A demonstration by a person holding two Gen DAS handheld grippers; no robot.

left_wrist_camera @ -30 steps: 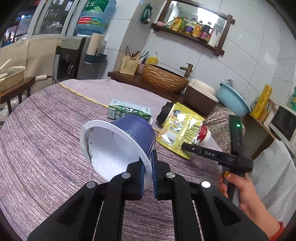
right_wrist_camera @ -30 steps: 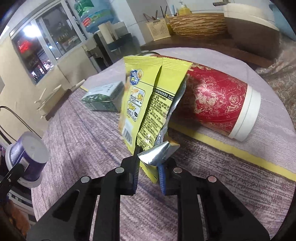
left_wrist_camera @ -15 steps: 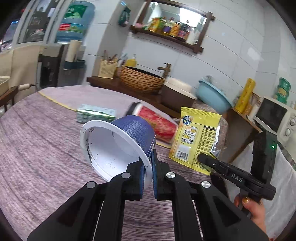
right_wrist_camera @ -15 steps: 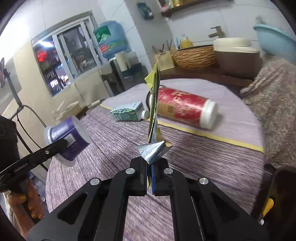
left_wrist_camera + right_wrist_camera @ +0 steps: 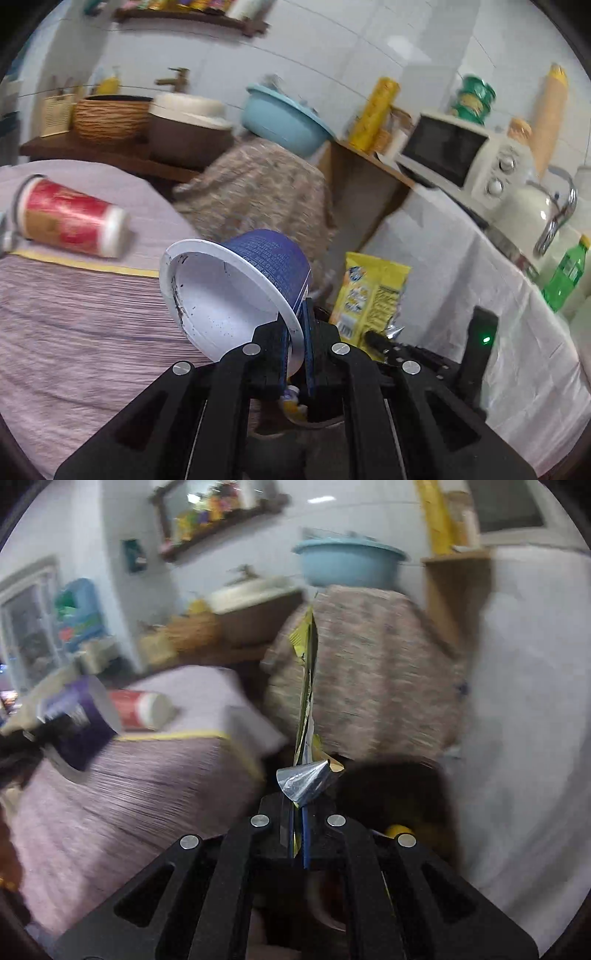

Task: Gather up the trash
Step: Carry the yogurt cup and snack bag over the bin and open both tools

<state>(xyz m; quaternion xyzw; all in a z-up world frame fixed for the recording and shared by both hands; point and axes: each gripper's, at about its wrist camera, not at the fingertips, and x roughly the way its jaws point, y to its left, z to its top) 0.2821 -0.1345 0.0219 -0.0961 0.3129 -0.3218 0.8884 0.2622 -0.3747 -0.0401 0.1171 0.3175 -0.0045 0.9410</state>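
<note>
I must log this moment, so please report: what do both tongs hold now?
Left tongs shut on blue cup rim. Right tongs shut on yellow snack bag. Red cup lying on table. Nothing blocking seen.

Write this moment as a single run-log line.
left gripper: shut on blue plastic cup rim | right gripper: shut on yellow foil snack bag | red paper cup: lying on table
</note>
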